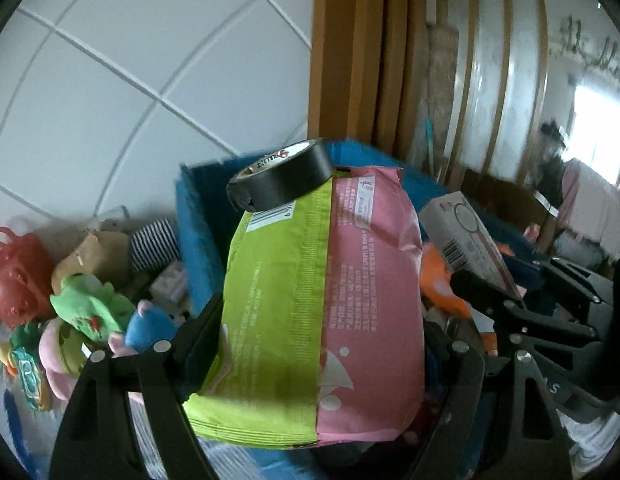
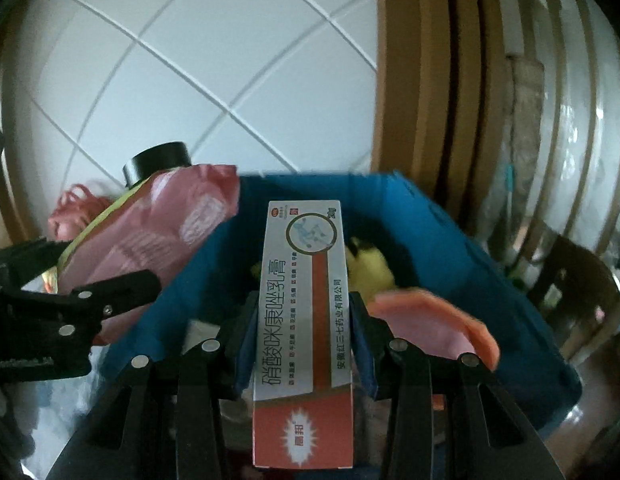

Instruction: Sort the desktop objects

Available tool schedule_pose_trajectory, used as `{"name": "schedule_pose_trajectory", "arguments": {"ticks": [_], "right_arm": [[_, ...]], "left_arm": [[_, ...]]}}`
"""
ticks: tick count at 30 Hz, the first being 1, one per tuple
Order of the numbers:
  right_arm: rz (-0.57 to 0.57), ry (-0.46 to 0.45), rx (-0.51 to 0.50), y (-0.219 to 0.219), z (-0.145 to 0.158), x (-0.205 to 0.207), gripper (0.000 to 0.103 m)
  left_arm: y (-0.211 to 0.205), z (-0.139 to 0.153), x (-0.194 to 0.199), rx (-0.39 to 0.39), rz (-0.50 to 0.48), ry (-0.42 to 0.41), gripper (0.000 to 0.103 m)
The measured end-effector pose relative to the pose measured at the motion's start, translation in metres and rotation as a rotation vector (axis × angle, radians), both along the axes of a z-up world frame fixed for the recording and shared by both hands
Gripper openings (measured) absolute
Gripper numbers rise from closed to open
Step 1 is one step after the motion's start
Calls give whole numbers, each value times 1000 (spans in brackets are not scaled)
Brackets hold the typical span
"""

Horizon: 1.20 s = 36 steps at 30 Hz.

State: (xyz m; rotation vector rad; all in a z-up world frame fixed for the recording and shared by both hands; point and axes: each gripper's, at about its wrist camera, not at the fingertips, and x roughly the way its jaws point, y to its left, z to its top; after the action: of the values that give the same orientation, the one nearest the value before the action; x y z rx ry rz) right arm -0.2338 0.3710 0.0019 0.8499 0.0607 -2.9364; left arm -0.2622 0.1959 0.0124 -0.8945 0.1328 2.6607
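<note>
Between the left gripper fingers sits the pink-and-green pouch, clamped across its width near the lower end, long axis running away from the camera, left pad pressing the green side; right pad is hidden behind the pink side. Black tape roll rests on the pouch's far end, tilted, core label facing up-left. Right wrist view shows the same pouch from the side, angled up, tape roll perched on its top end, left gripper fingers closed on it from the left of frame. Right gripper is clamped narrow on the white-and-orange ointment box, blue pads touching both long sides, box upright along the fingers, orange end nearest the camera. Box sits above the blue bin; left wrist view catches that box just right of the pouch, with the right gripper's fingers below it. Bin lies behind and under the pouch. Inside the bin: something yellow and a pink flat piece, both blurred. Left of the bin, a pile of soft toys including a red one and a green one. White tiled wall behind, wooden frame to the right.
</note>
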Motion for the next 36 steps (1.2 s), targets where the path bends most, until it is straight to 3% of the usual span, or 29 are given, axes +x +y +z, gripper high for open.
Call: {"name": "schedule_pose_trajectory", "arguments": {"ticks": [7,9,10,11,15,28,36], "right_arm": [[6,-98,-22,30,-45,0,42],[-2,-93,-23,33,-53,2,54],[3,-93,-29,33,-54,4,66],[8,-92,-34,33,-54,6,84],[8,-51,-25,30,-47,15,101],[-24,9,-23,21,-25,46,103],[-88,58,-28,3,-14,85,103]], "left_arm": [[52,-16,-8,-98,21,-50,84],[54,-12,-2,-97,12,-28,91],[55,-9,0,-97,16,-18,103],[56,-6,2,-98,19,-9,103],[49,-1,7,-85,32,8,103],[14,4,47,-81,136,46,103],[-14,6,76,-15,89,35,103]]}}
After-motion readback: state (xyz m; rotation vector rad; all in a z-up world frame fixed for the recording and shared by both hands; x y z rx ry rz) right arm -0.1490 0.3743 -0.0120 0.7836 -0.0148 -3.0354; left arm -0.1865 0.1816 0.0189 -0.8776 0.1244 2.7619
